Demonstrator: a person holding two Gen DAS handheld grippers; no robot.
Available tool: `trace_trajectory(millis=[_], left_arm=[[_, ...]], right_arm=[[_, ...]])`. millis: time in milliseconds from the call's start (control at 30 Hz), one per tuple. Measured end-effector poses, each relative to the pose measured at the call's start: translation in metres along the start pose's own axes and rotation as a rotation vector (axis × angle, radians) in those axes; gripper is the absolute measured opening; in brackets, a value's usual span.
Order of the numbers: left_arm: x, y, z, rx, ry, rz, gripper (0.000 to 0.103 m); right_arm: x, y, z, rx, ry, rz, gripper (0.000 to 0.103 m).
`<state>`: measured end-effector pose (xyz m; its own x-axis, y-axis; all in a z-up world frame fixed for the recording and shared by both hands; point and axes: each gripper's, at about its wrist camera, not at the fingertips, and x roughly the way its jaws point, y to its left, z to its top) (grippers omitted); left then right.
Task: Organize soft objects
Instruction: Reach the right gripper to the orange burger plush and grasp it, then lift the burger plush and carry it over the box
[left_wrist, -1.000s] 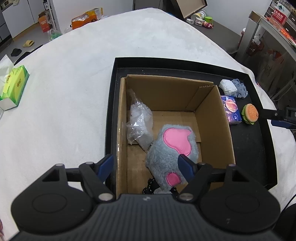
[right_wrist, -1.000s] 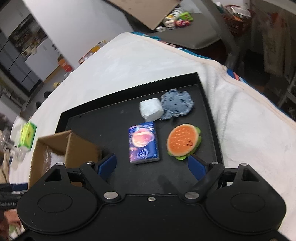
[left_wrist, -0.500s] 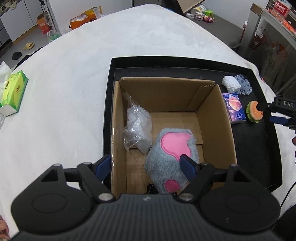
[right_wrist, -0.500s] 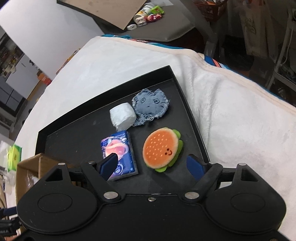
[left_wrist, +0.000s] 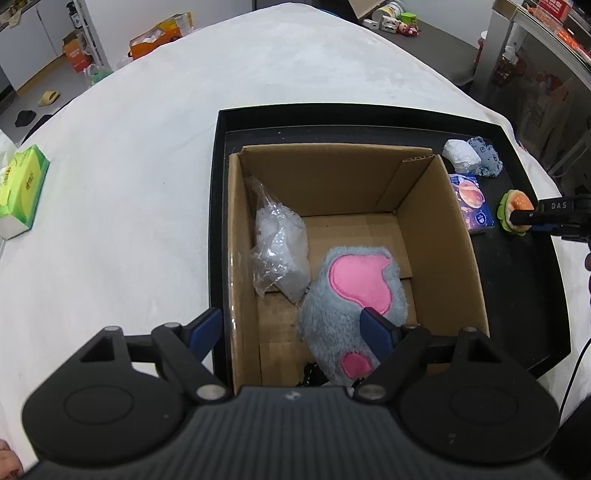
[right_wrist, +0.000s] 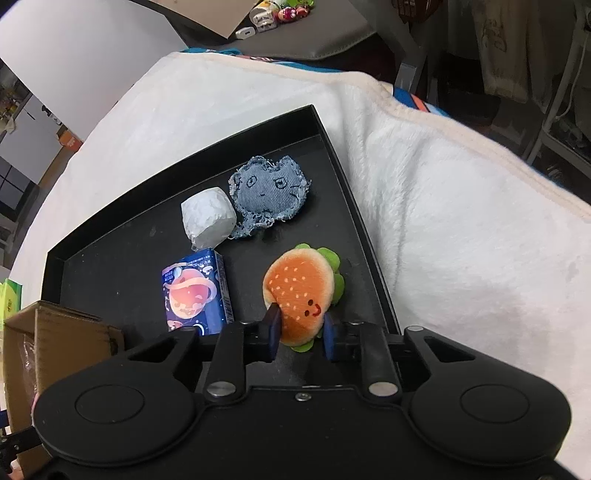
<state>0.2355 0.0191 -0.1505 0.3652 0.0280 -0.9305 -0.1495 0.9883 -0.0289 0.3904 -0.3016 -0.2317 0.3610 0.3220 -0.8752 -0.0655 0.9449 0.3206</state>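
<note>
Pinching the burger toy (right_wrist: 300, 295) on the black tray (right_wrist: 110, 236), our right gripper (right_wrist: 298, 334) has just snapped shut from wide open, so we judge it ready to carry to the cardboard box (left_wrist: 439, 236), over which our left gripper (left_wrist: 291, 328) hangs spread and empty.

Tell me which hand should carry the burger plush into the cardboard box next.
Right. Its hand-held gripper is already shut on the burger plush, while the left hand-held gripper hangs open and empty over the cardboard box.
</note>
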Motion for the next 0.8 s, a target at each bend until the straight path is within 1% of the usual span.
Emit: trace_trajectory(millis=[267,433,600,667,733,800], left_arm=[[-0.001,0.003,-0.005,-0.011,-0.022,-0.031,0.081],[-0.006,0.008,-0.011,-0.022,-0.042,-0.037,0.081],[-0.011,0.016,-0.018,-0.027,-0.061,-0.045,0.08],[-0.011,0.019,-0.022,-0.009,-0.064,-0.059,0.079],[-0.011,0.025,-0.026,-0.016,-0.063,-0.083,0.076],[-0.012,0.027,-0.028,-0.008,-0.075,-0.085,0.074]], right_arm=[[-0.027,0.007,0.002,-0.025,-0.032,0.008,0.022],[-0.04,0.017,0.004,-0.038,-0.045,0.014,0.022],[-0.058,0.032,0.004,-0.064,-0.065,0.041,0.022],[-0.067,0.041,0.004,-0.081,-0.074,0.055,0.022],[-0.075,0.051,0.004,-0.103,-0.083,0.08,0.022],[-0.083,0.063,0.002,-0.139,-0.083,0.109,0.022]])
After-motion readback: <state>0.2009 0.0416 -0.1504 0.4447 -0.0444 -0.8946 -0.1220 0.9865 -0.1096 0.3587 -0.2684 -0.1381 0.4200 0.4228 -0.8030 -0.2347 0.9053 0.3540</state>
